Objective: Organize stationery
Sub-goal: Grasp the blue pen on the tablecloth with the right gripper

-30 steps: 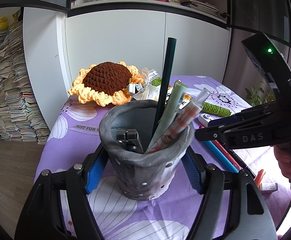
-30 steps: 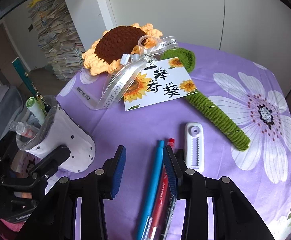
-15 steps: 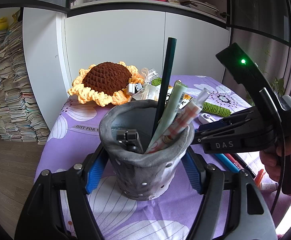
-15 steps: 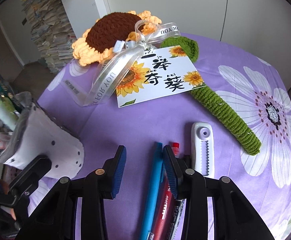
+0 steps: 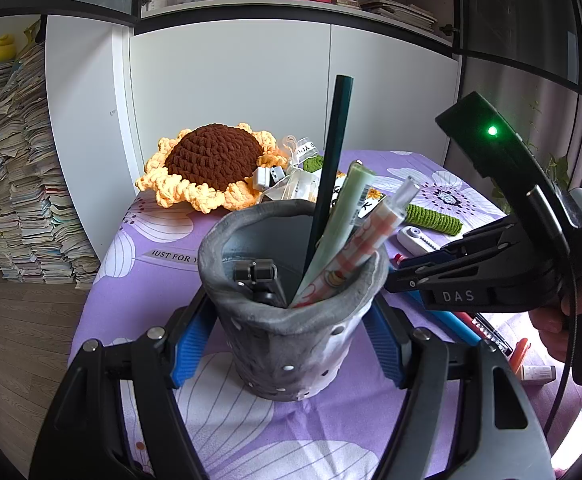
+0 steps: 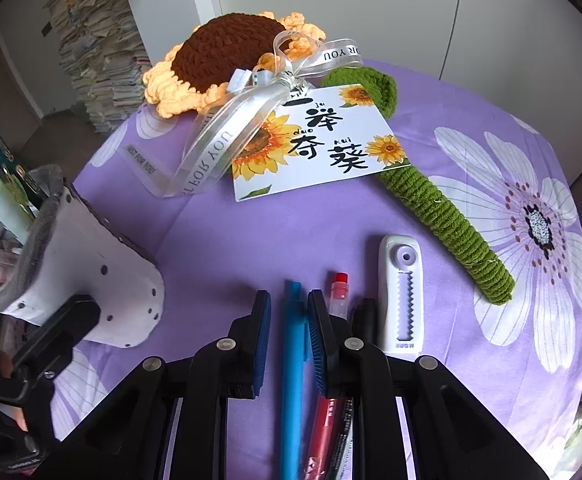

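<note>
You are bracing the grey pen holder (image 5: 291,320) with your left gripper (image 5: 287,344); its blue fingers (image 5: 189,344) are pressing against both sides of the holder's soft wall, holding it upright on the purple flowered table (image 6: 311,216). The holder is already carrying a dark green pencil (image 5: 331,168), a pale green pen (image 5: 341,212) and a patterned clear-capped pen (image 5: 365,248), all leaning toward its right rim. Your right gripper (image 6: 289,316) is sitting low over the blue pen (image 6: 294,360), with the fingers apart and one on each side of the barrel, not yet touching it as far as the view shows. The red pen (image 6: 331,420) is lying just beside the right finger (image 6: 319,344), with a black pen (image 6: 365,312) and the white correction tape (image 6: 401,296) beyond it. Step in hand, by my reading: closing on the blue pen alone. Keep the barrel centred between the pads and close slowly, since the right finger is crowding the red pen and could nudge or trap it. Lift straight up before swinging toward the holder, and aim for the free left side of its mouth. The crochet sunflower (image 6: 231,56) and its card (image 6: 315,140) are lying well clear.
</note>
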